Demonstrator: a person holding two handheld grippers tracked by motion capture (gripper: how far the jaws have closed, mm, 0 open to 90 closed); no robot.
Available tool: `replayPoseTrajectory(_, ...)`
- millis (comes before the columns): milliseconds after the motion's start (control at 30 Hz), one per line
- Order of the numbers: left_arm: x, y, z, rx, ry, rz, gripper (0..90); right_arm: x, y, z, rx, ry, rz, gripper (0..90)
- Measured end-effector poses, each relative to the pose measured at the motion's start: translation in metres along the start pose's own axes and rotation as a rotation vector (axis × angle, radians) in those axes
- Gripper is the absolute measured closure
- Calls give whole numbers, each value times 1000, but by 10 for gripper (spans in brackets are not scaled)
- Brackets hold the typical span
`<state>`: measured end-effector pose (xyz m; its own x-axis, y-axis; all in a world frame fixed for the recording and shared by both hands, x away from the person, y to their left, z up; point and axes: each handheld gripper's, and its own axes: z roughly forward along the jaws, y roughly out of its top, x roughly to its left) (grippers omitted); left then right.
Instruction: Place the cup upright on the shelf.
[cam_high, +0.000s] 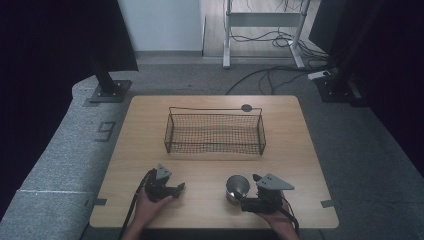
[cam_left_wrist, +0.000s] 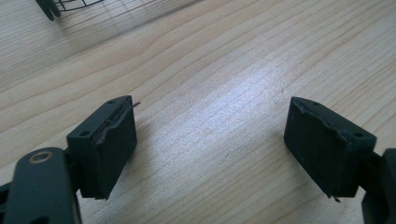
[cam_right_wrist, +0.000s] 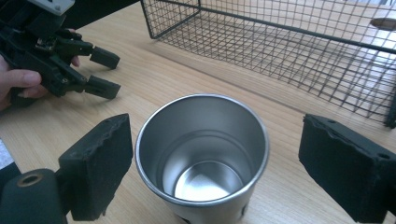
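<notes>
Your right gripper (cam_right_wrist: 210, 158) straddles the steel cup (cam_right_wrist: 203, 154) standing upright on the tabletop (cam_high: 210, 165), fingers (cam_right_wrist: 95, 163) apart and not pressing it, your left gripper (cam_high: 170, 189) waits wide open, empty, and the wire basket (cam_high: 215, 132) behind holds nothing, so grasping and moving looks all ahead.

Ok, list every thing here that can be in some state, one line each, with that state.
steel cup: upright on the table, empty, between the right gripper's jaws, a gap on each side
wire basket: upright, empty, at the table's far half
left gripper: open, nothing between its jaws, bare table below
right gripper: open around the cup, pads not pressing
</notes>
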<state>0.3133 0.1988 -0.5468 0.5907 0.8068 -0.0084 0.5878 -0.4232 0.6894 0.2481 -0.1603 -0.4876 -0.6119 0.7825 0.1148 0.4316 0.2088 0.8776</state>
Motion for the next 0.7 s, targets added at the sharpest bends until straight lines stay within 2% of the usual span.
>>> replayPoseTrajectory(333, 0, 0, 0, 0, -1, 0, 170, 3, -3, 13, 27, 3, 2, 58)
replayPoseTrajectory(700, 0, 0, 0, 0, -1, 0, 170, 8, -6, 27, 55, -1, -17, 27)
